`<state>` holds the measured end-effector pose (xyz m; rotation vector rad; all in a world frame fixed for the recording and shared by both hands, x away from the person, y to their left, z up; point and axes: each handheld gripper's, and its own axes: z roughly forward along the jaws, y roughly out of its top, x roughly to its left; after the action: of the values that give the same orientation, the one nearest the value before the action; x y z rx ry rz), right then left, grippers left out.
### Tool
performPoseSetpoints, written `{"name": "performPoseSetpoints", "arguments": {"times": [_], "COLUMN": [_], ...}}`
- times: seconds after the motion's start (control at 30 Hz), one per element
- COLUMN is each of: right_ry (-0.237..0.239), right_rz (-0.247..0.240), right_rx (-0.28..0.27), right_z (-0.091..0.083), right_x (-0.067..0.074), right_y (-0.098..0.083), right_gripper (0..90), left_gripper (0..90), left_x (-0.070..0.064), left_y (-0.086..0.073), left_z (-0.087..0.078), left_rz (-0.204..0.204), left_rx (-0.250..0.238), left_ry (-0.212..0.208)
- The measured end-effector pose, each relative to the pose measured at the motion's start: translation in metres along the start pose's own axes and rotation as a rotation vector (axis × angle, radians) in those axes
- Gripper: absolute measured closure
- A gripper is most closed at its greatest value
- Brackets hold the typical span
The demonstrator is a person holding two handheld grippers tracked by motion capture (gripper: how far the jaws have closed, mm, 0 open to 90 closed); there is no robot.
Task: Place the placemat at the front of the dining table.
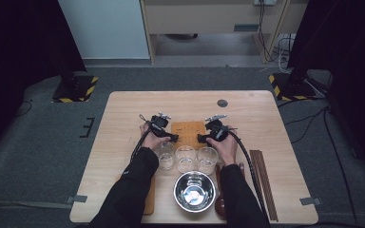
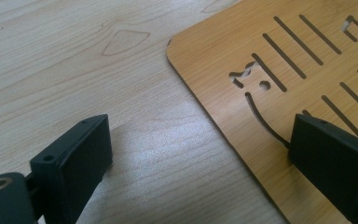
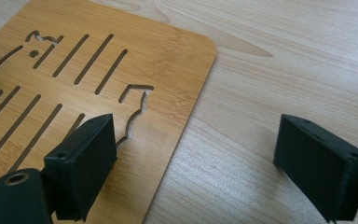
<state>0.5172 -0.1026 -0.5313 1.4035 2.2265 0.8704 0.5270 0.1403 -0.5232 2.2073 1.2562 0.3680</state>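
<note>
Both grippers spread wide, nothing pinched: left gripper (image 1: 175, 138) straddling left edge of bamboo mat (image 1: 188, 133) mid-table, right gripper (image 1: 200, 138) the right edge. Risk: thin, flat mat slipping off pads; glasses (image 1: 186, 158) close behind, prob knocked.

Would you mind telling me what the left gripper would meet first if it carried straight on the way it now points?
Most likely the slotted bamboo board: the left gripper straddles its edge with open jaws, one over the board, one over the table. Depth is hard to judge.
</note>
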Motion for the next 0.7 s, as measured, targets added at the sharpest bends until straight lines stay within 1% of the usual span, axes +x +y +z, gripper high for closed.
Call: {"name": "performPoseSetpoints", "arguments": {"times": [0.1, 0.17, 0.4, 0.6, 0.7], "right_ry": [-0.002, -0.008, -0.015, -0.016, -0.018], "right_rz": [0.005, -0.001, 0.005, 0.012, 0.005], "right_rx": [0.004, 0.003, 0.002, 0.003, 0.000], "right_z": [0.0001, -0.0004, -0.0004, 0.0007, 0.0020], "right_x": [-0.0004, -0.0004, -0.0015, -0.0016, -0.0007], "right_y": [0.0001, 0.0003, -0.0003, 0.0005, 0.0018], "right_gripper": [11.8, 12.4, 11.6, 11.0, 11.5], "left_gripper": [4.8, 4.5, 3.4, 2.9, 2.9], "left_x": [0.0003, -0.0003, -0.0017, -0.0006, 0.0011], "left_y": [0.0005, 0.0010, 0.0026, 0.0038, 0.0042], "left_z": [0.0006, 0.0012, 0.0028, 0.0045, 0.0048], "left_rz": [0.001, 0.003, 0.008, -0.003, -0.011], "left_rx": [0.004, 0.005, 0.006, -0.003, -0.007], "left_ry": [-0.003, -0.007, 0.003, 0.016, 0.024]}}
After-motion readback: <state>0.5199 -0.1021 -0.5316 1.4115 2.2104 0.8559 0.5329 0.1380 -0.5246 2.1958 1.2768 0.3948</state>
